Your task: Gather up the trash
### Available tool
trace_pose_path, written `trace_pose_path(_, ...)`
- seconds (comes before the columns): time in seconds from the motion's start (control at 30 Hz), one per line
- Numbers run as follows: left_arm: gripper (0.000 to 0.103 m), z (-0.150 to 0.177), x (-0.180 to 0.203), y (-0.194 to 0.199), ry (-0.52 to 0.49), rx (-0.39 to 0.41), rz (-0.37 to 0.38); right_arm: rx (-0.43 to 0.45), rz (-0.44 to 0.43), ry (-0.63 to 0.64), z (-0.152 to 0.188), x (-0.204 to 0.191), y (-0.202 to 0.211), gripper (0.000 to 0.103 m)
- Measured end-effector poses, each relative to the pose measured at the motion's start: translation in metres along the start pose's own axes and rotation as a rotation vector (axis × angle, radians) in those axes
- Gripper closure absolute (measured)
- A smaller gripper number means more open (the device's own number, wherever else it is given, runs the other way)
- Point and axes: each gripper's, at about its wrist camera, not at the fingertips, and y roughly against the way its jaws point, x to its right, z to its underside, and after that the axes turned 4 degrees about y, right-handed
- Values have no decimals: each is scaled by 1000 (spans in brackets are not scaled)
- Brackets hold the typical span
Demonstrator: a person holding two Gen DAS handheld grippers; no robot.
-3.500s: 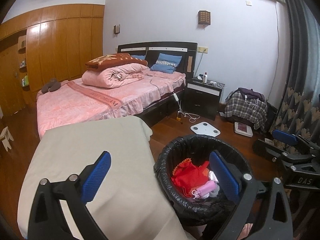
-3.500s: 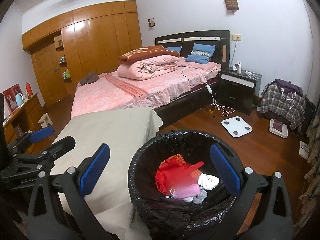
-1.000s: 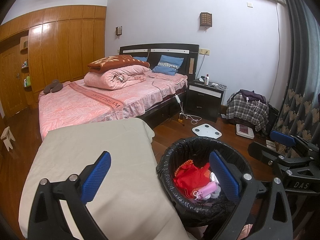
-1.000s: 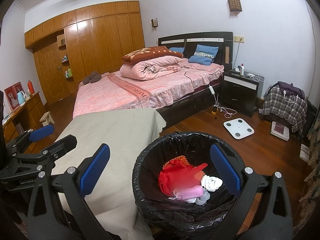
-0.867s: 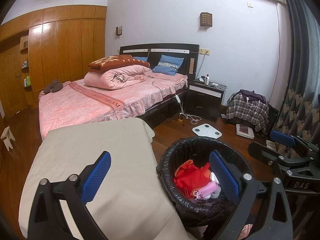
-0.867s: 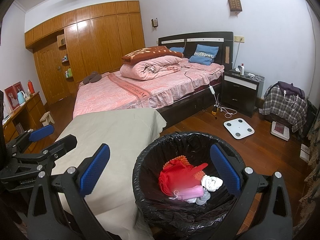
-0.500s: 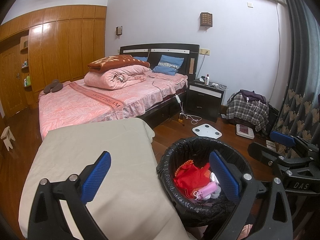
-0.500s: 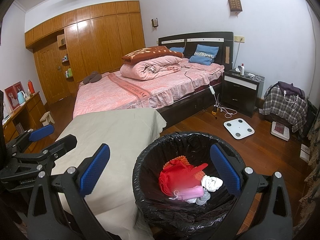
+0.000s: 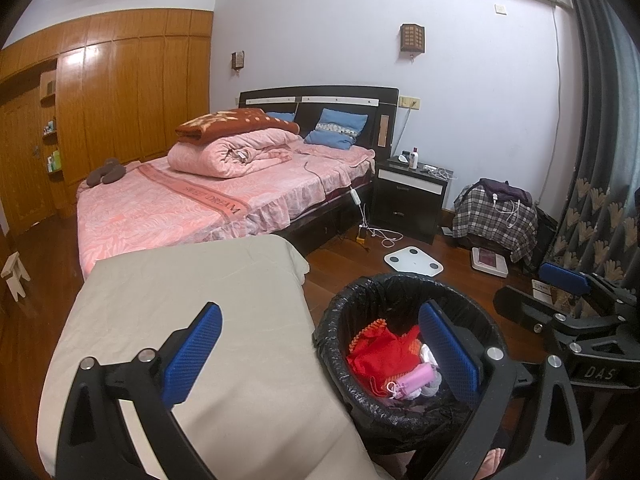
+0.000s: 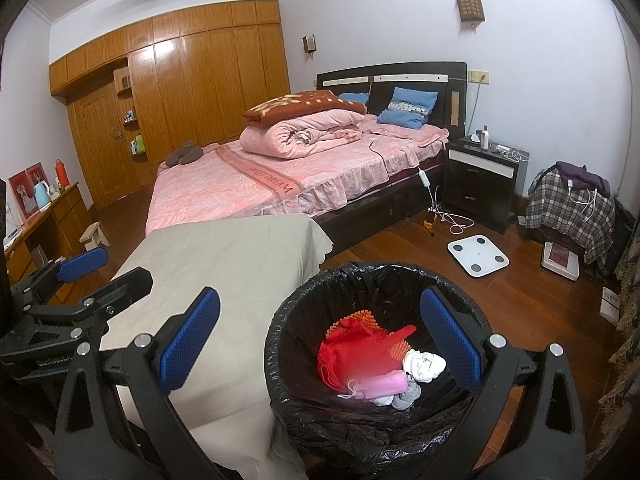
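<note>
A black-lined trash bin (image 9: pixel 360 300) (image 10: pixel 304 300) stands on the wood floor beside a table under a beige cloth (image 9: pixel 192 312) (image 10: pixel 240 264). In the bin lie red crumpled trash (image 9: pixel 380 354) (image 10: pixel 352 348), a pink wrapper (image 10: pixel 380 386) and white wads (image 10: pixel 424 364). My left gripper (image 9: pixel 320 352) is open and empty, above the cloth's edge and the bin. My right gripper (image 10: pixel 320 340) is open and empty, over the bin. Each gripper shows in the other's view, the right one (image 9: pixel 572 304) at the right, the left one (image 10: pixel 72 276) at the left.
A pink bed (image 10: pixel 288 176) with folded quilts stands behind the table. A black nightstand (image 10: pixel 480 176), a white scale (image 10: pixel 478 256), cables and a plaid-covered seat (image 10: pixel 568 204) are on the floor at the right. A curtain (image 9: pixel 600 200) hangs at far right.
Both views shifted slightly between 3.5 s and 1 s ago; since then nothing has visibly moved. Both grippers stay open and empty.
</note>
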Motion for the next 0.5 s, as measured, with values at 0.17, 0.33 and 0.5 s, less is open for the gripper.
trace_pose_path(0.17,6,0,-4,0,2,-4,4,0,0,-1,0,1,0,5)
trace_pose_path(0.33,6,2,-6,0,4,-10,2,-3,-2,-1,1,-2,-1,5)
trace_pose_path(0.5,6,2,-6,1,4,-10,1,-5,-4,0,3,-5,-2,5)
